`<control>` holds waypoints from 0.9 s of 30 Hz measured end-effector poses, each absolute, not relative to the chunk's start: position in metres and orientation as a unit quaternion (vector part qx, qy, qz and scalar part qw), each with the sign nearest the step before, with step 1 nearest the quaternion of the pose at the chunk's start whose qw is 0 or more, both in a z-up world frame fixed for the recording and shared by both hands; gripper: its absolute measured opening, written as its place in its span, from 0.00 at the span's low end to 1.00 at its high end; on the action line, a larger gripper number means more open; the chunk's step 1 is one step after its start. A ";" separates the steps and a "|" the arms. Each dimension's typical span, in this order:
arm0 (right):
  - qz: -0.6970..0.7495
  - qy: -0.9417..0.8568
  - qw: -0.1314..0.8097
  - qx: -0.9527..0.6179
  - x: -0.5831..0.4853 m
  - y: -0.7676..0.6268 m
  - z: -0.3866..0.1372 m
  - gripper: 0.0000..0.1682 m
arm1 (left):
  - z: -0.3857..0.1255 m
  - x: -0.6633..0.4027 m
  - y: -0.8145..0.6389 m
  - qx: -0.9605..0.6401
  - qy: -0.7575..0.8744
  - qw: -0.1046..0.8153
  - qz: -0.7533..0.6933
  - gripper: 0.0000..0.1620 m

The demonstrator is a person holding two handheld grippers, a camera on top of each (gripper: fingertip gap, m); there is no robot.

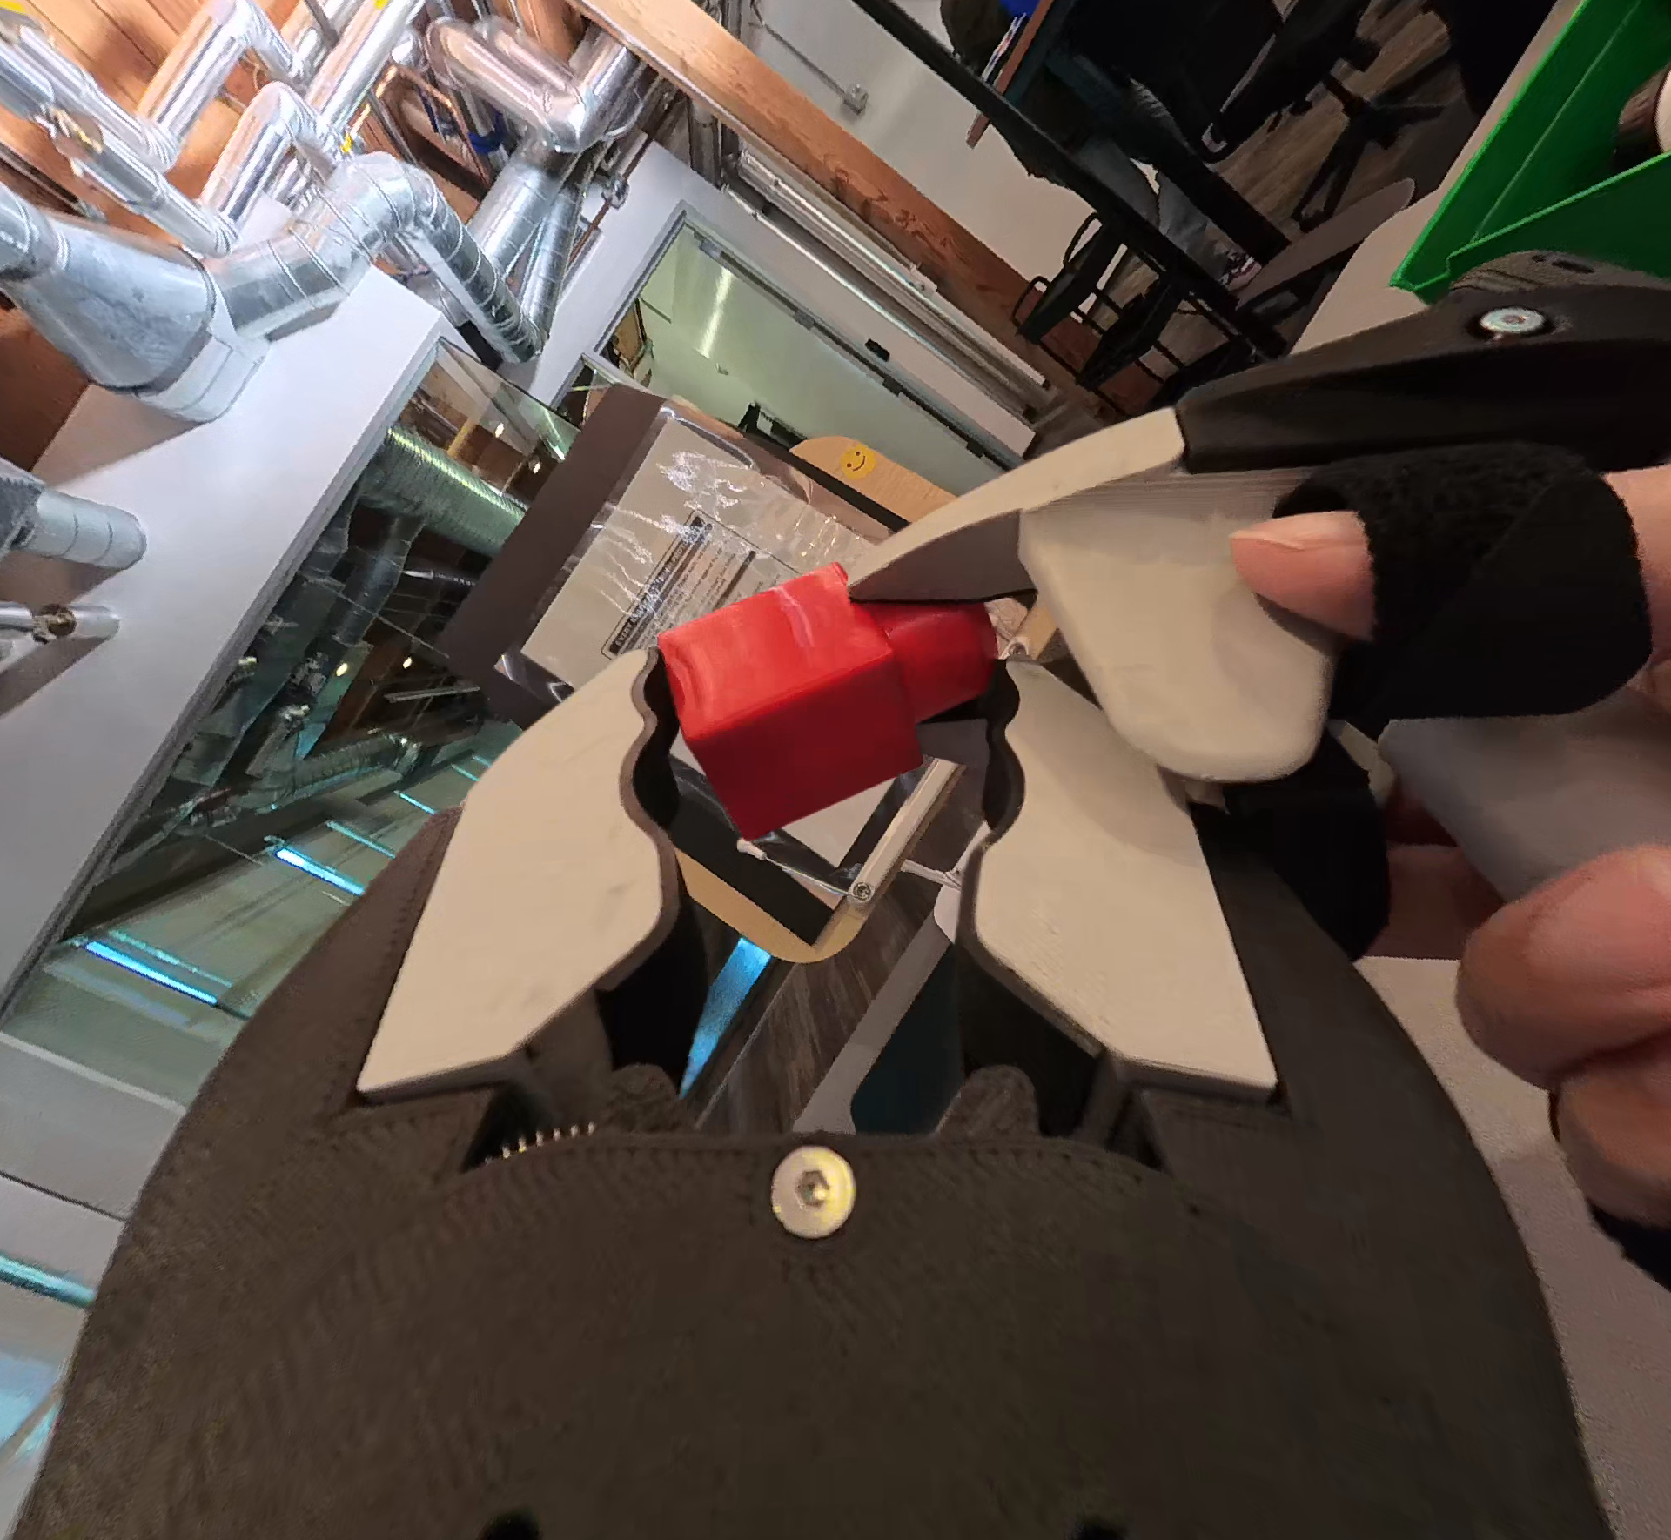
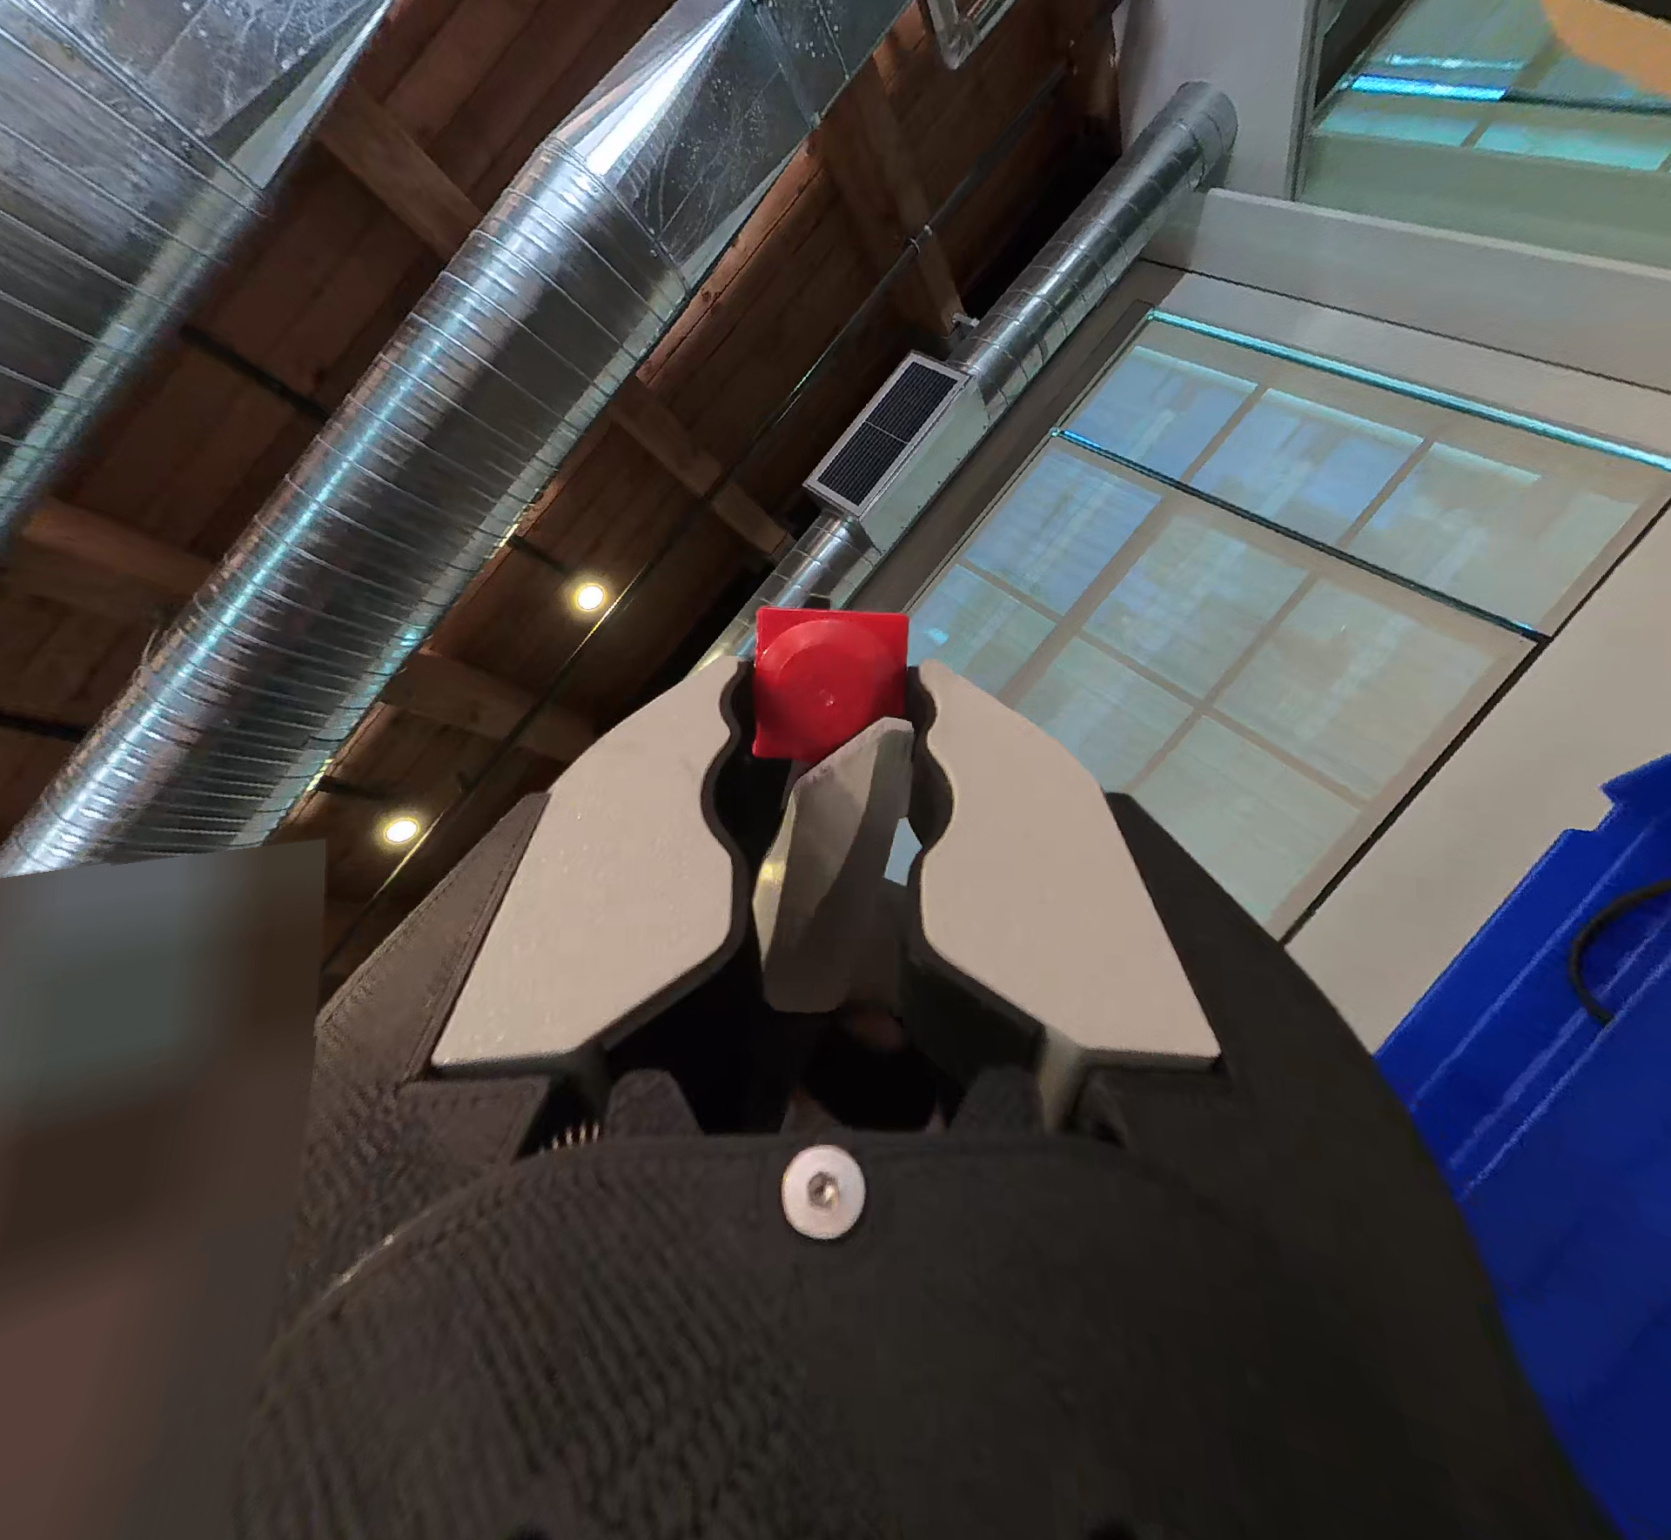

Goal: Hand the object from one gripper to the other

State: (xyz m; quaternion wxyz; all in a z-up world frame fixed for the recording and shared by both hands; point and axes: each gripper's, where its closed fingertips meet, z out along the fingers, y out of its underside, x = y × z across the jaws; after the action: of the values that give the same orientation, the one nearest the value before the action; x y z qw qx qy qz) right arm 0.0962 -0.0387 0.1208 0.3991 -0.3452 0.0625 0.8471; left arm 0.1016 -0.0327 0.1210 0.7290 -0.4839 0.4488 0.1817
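The red object (image 1: 796,710) is a cube with a round stub on one side, held up in the air. My left gripper (image 1: 827,683) is shut on it lengthwise, one tip on the cube's far face and one on the stub's end. My right gripper (image 1: 940,593) comes in from the right and closes around the stub from both sides. In the right wrist view the red object (image 2: 814,683) sits end-on between the tips of my right gripper (image 2: 827,692). One grey finger of the left gripper (image 2: 841,846) stands between the right gripper's fingers.
A gloved hand (image 1: 1465,593) holds the right gripper. A green bin (image 1: 1537,141) is at the upper right, and a blue bin (image 2: 1537,1090) is at the right edge. Silver ducts (image 2: 407,457) and wooden beams run overhead. Glass walls stand behind. The tips of both grippers are at nearly the same place.
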 end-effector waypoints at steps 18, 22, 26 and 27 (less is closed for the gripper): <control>0.826 -0.115 0.449 -0.323 0.104 -0.058 0.154 0.23 | 0.161 0.073 -0.068 -0.478 0.434 0.763 -0.004 0.40; 0.647 -0.270 0.637 -0.320 0.119 -0.073 0.163 0.26 | 0.164 0.076 -0.094 -0.520 0.434 0.689 -0.258 0.40; 0.312 -0.437 0.781 -0.318 0.111 -0.079 0.142 0.27 | 0.152 0.076 -0.111 -0.566 0.422 0.528 -0.472 0.40; 0.245 -0.486 0.781 -0.307 0.104 -0.083 0.131 0.29 | 0.147 0.077 -0.111 -0.578 0.417 0.492 -0.500 0.40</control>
State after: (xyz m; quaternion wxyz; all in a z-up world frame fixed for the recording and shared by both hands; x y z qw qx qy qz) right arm 0.1037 -0.0835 0.1315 0.7807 -0.3069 -0.4861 0.2451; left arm 0.0766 -0.1106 0.1468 0.4924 -0.5779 0.4166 -0.5001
